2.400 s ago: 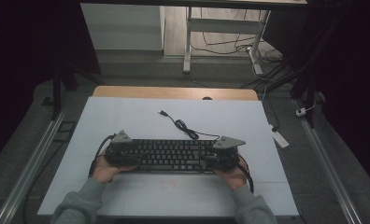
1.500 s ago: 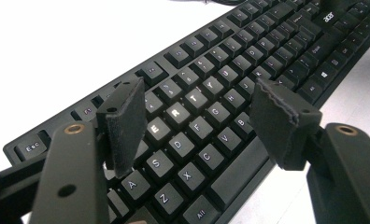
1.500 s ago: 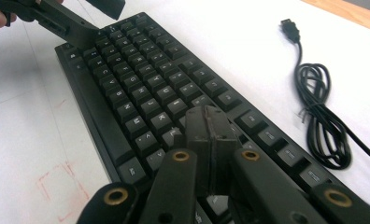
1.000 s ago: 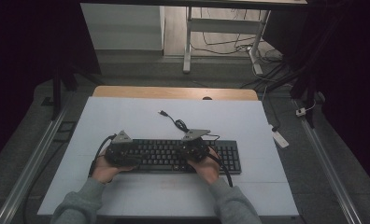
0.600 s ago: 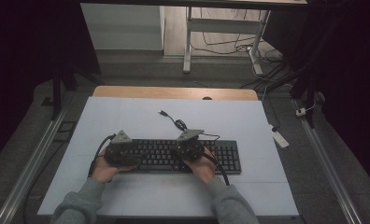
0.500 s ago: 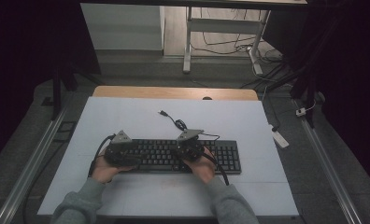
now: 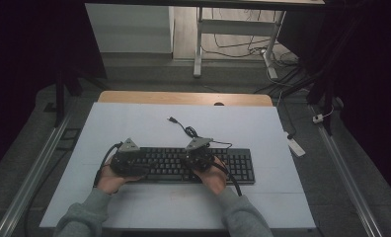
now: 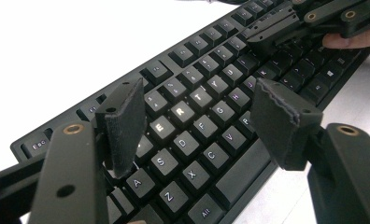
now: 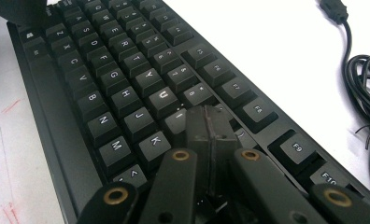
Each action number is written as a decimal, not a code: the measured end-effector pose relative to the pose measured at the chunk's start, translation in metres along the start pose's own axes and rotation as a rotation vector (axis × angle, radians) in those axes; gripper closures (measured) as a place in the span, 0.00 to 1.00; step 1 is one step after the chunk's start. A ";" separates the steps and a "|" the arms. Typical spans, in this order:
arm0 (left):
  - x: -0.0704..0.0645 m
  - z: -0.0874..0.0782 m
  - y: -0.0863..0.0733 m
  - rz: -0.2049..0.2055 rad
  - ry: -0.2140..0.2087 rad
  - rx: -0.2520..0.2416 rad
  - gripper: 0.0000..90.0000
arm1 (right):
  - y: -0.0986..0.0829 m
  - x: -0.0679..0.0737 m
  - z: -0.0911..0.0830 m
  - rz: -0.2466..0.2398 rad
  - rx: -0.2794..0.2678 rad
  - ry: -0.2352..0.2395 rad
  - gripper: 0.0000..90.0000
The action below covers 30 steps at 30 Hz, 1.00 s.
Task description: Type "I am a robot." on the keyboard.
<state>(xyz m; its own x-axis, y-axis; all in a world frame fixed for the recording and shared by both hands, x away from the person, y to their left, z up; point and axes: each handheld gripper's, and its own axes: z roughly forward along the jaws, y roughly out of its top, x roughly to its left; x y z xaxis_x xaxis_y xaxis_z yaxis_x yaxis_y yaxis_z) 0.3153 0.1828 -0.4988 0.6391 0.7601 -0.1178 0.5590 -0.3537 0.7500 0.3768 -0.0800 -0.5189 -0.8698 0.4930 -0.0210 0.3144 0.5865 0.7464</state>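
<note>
right tongs (image 7: 197,157) moved from keyboard (image 7: 243,163) right end to its middle

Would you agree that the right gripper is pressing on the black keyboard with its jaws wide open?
Not quite: the right gripper is on the black keyboard, but its jaws are shut together, as the right gripper view shows. The left gripper is the open one.

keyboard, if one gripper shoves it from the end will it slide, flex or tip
The keyboard lies flat and long on the smooth white table, so it would probably slide or pivot, not tip. Its one-piece body looks stiff. The loose cable would likely just trail floppily behind.
</note>
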 end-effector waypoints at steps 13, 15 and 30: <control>0.002 -0.001 -0.001 -0.011 0.005 -0.009 0.40 | 0.001 -0.002 -0.029 0.018 -0.076 0.005 0.93; 0.002 -0.001 -0.001 -0.009 0.006 -0.008 0.40 | -0.002 -0.003 -0.035 0.017 -0.072 -0.001 0.88; 0.004 0.000 -0.001 -0.014 0.008 -0.007 0.39 | -0.045 -0.013 -0.081 0.066 -0.104 -0.055 0.61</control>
<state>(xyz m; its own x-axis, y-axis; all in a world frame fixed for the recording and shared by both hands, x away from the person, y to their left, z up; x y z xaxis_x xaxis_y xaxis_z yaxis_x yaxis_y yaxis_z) 0.3174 0.1864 -0.4998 0.6270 0.7693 -0.1226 0.5637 -0.3394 0.7530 0.3431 -0.1651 -0.4986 -0.8252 0.5648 -0.0039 0.3269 0.4831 0.8122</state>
